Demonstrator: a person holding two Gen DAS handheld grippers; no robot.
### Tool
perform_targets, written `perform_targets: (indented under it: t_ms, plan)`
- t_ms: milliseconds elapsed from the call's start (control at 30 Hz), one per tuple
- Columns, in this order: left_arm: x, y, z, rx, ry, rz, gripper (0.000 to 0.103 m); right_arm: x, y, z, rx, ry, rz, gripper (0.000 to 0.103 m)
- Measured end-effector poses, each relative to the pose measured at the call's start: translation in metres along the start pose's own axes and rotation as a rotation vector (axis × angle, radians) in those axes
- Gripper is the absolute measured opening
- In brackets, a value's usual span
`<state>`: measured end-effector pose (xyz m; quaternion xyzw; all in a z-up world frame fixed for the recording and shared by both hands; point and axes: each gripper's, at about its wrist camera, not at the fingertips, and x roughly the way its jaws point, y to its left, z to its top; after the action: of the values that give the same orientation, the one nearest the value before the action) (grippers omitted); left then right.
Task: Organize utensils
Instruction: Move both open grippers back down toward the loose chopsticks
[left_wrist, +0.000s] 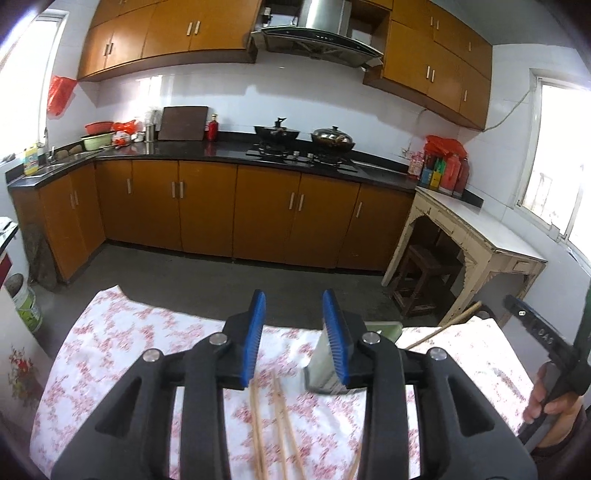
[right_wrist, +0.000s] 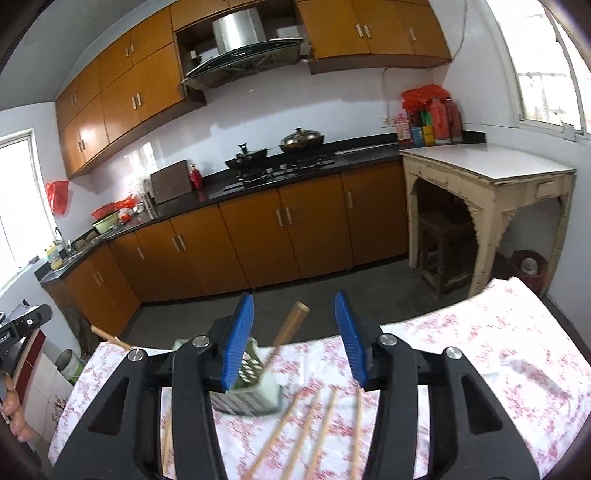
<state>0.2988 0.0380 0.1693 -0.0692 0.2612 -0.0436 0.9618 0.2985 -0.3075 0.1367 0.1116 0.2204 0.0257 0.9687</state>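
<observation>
Low in both frames, left tongs (left_wrist: 293, 328) and right tongs (right_wrist: 294, 338) gape empty. Loose chopsticks (right_wrist: 291, 435) lie beside the holder (right_wrist: 255, 391); I'd grip one midway, then tip it in.

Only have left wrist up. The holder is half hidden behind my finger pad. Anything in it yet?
Observer: Yes. One wooden-handled utensil stands tilted in the utensil holder.
Operator: Right gripper carrying anything?
Observer: No. The right gripper is open, with nothing between its fingers.
Operator: Loose stuff on its side?
Observer: About four chopsticks lie on the floral cloth, just right of the holder. They are blurred, so the count is rough.
</observation>
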Motion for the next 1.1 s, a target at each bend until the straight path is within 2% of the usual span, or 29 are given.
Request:
perform_targets:
  t_ms: [133,267,433,600,700,733,867,1000,1100]
  plan:
    - [-0.016,0.016,-0.028,0.003,0.002,0.045,0.037,-0.015,-0.024,-0.023,0.006,0.02,-0.048,0.047]
    - [-0.018,0.032,-0.066,0.018,0.02,0.097,0.039,-0.012,-0.045,-0.059,0.017,0.088,-0.092,0.047]
    - [0.008,0.053,-0.119,-0.013,0.108,0.135,0.043,0.009,-0.063,-0.108,0.033,0.191,-0.131,0.047]
    - [0.038,0.061,-0.173,-0.016,0.206,0.164,0.044,0.033,-0.06,-0.159,0.025,0.31,-0.128,0.045]
    - [0.044,0.06,-0.198,0.014,0.194,0.191,0.052,0.042,-0.053,-0.185,0.001,0.365,-0.117,0.043]
    - [0.046,0.059,-0.204,0.019,0.202,0.194,0.055,0.045,-0.051,-0.192,-0.007,0.381,-0.116,0.042]
    - [0.054,0.06,-0.218,-0.011,0.245,0.148,0.055,0.051,-0.045,-0.214,-0.035,0.425,-0.118,0.037]
    - [0.061,0.054,-0.229,0.02,0.278,0.126,0.055,0.053,-0.045,-0.223,-0.055,0.423,-0.137,0.03]
    - [0.068,0.05,-0.235,0.032,0.305,0.117,0.049,0.053,-0.046,-0.224,-0.067,0.416,-0.147,0.022]
